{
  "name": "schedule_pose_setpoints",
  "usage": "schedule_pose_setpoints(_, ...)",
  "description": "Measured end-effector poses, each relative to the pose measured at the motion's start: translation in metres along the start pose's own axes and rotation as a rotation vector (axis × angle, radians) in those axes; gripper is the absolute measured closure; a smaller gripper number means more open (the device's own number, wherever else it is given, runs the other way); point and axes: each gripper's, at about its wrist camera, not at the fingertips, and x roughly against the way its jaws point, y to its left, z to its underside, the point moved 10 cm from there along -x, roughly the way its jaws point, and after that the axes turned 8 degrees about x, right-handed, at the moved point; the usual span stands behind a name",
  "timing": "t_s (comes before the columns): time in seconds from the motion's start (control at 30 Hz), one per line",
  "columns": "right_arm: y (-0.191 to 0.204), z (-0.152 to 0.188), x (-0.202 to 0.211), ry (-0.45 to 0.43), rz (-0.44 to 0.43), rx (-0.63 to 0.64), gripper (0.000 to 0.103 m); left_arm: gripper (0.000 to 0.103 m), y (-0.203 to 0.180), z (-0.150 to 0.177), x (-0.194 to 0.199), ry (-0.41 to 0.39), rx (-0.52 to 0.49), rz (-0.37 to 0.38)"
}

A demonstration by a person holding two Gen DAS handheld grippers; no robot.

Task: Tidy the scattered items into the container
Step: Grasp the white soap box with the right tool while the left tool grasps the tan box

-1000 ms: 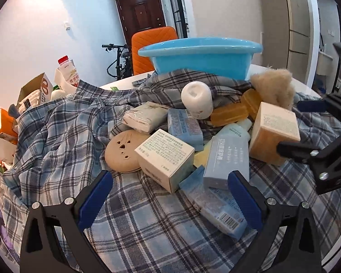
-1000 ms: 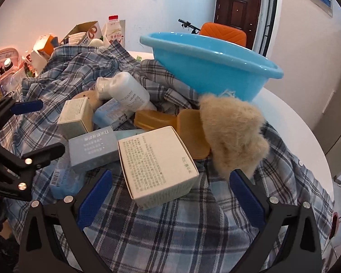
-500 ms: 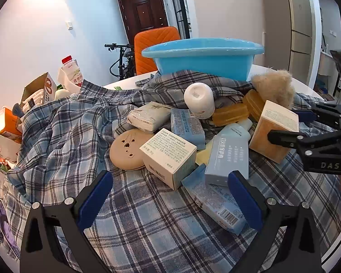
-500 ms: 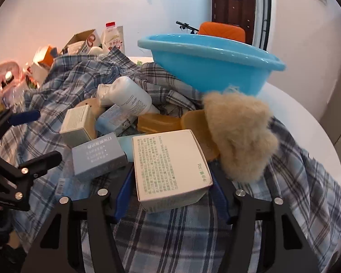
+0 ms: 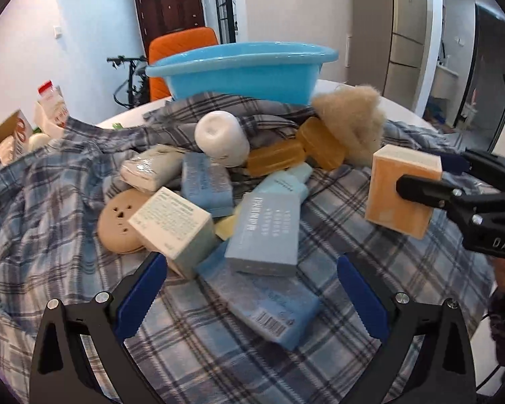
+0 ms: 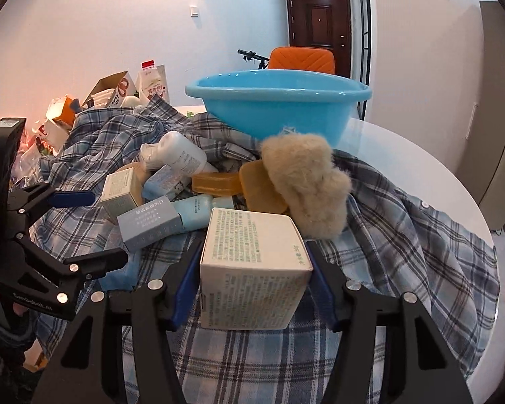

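Note:
My right gripper (image 6: 254, 289) is shut on a white and orange box (image 6: 252, 262), lifted a little above the plaid cloth; it also shows in the left wrist view (image 5: 400, 192). My left gripper (image 5: 250, 298) is open and empty, in front of the pile: a pale blue box (image 5: 266, 232), a white box (image 5: 175, 225), a blue pack (image 5: 262, 303), a white bottle (image 5: 220, 138), amber soap bars (image 5: 276, 156), a tan disc (image 5: 118, 219) and a tan furry piece (image 5: 350, 123). The blue basin (image 5: 242, 70) stands behind the pile.
A plaid shirt (image 5: 50, 202) covers the round white table (image 6: 421, 175). Cartons and a milk bottle (image 6: 149, 80) stand at the far left. An orange chair (image 6: 301, 60) stands behind the basin. The table edge runs along the right.
My right gripper closed on the white and orange box and lifted it off the cloth. My left gripper stayed open and moved slightly closer to the pile.

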Motion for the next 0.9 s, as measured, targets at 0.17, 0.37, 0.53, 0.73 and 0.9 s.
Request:
schedule_pose_setpoints(0.17, 0.000, 0.000, 0.003, -0.013, -0.009, -0.009, 0.045, 0.000, 0.000, -0.002, -0.007, 0.006, -0.011, -0.017)
schedule_pose_setpoints(0.37, -0.002, 0.005, 0.001, -0.007, -0.008, -0.018, 0.045, 0.000, -0.009, -0.004, -0.014, 0.025, -0.010, 0.040)
schedule_pose_setpoints(0.53, -0.002, 0.004, 0.002, -0.007, -0.009, -0.022, 0.045, 0.001, -0.008, -0.004, -0.026, 0.059, 0.007, 0.056)
schedule_pose_setpoints(0.73, 0.000, 0.005, -0.001, -0.004, -0.012, -0.023, 0.045, 0.053, -0.005, -0.002, -0.033, 0.103, 0.027, 0.066)
schedule_pose_setpoints(0.9, -0.001, 0.007, 0.000, -0.001, -0.010, -0.025, 0.045, 0.053, -0.003, -0.002, -0.023, 0.067, 0.010, 0.040)
